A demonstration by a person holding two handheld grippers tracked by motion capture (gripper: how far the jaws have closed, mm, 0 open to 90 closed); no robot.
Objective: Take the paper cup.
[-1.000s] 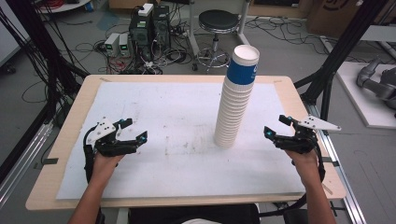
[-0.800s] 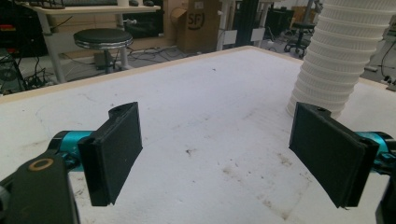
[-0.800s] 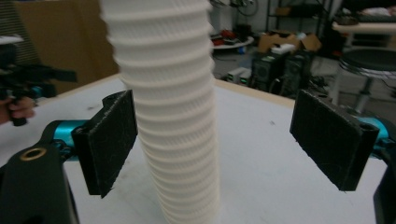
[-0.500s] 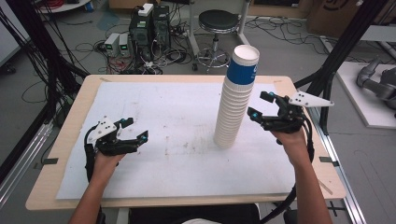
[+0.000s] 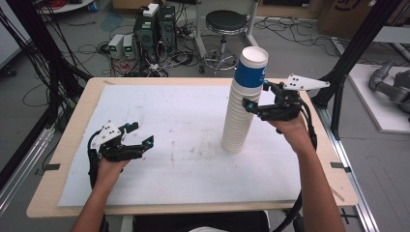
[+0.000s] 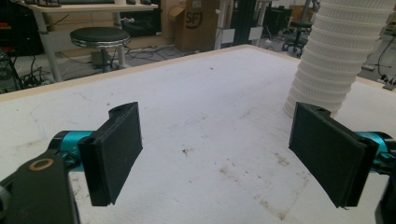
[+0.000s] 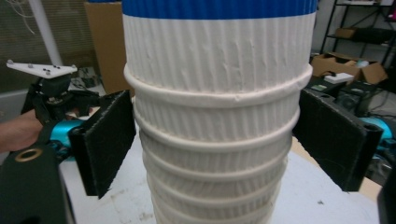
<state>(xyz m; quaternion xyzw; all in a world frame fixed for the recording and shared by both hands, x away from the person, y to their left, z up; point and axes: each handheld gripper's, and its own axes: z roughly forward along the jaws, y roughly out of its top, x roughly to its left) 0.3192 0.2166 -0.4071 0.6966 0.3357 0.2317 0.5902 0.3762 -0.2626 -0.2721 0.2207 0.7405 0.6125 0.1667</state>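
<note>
Standing upright on the white-covered surface (image 5: 159,111), right of its middle, the tall stack of paper cups (image 5: 241,116) carries a top cup with a blue band (image 5: 250,72) and an open white rim. The right claw (image 5: 256,96) is raised to the upper part of the stack, just under that blue band, with its jaws spread wide on either side of the ribbed white cups. In the right gripper view the stack (image 7: 217,121) sits squarely between the two black jaws; the one on the view's left looks very close to the cup wall and the other stands a little off it, though whether either touches I cannot tell. The person's right hand (image 5: 290,128) holds this claw from behind, its grey three-cornered plate (image 5: 305,83) on top.

The left claw (image 5: 142,135) hovers low over the near left part of the surface, well apart from the stack, its jaws also wide and holding nothing. In the left gripper view the base of the stack (image 6: 336,60) rises beyond the jaw on the view's right, with the stained white cover between the jaws.
</note>
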